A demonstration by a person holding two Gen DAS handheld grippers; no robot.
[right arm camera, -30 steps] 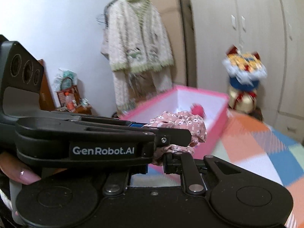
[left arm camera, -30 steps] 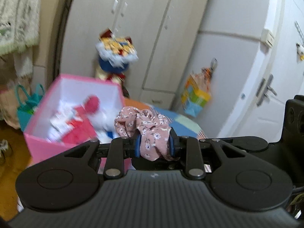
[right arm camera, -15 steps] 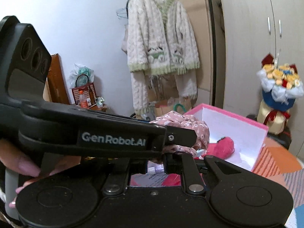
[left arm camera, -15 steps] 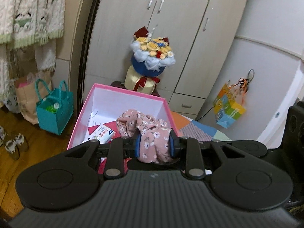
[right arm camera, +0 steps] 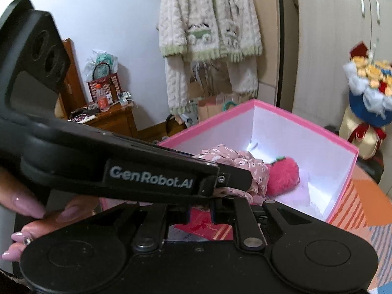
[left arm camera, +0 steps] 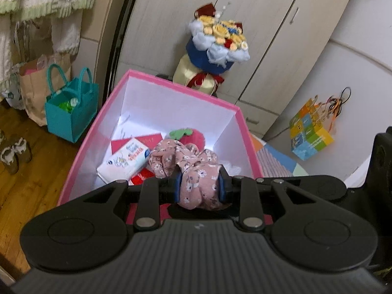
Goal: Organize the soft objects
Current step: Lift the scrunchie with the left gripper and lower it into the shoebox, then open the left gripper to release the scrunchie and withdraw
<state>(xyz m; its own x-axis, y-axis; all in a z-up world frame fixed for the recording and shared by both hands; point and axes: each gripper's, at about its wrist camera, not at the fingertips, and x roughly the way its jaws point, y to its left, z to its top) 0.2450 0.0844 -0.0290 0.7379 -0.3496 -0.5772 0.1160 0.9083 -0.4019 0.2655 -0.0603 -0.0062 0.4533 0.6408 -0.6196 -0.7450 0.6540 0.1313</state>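
While your left gripper (left arm camera: 199, 187) clamps the pink floral scrunchie (left arm camera: 196, 169) between its blue pads, the scrunchie hangs above the open pink box (left arm camera: 171, 90), over a plush strawberry (right arm camera: 281, 175) and a tissue pack (left arm camera: 125, 158). Your right gripper (right arm camera: 201, 212) has its jaws nearly together, pinching the same scrunchie's edge.

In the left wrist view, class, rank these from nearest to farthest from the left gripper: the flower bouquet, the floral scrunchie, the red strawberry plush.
1. Floral scrunchie: clamped between the fingers of the left gripper, over the pink box.
2. Red strawberry plush: inside the box, just behind the scrunchie.
3. Flower bouquet: beyond the box's far wall, against the wardrobe.
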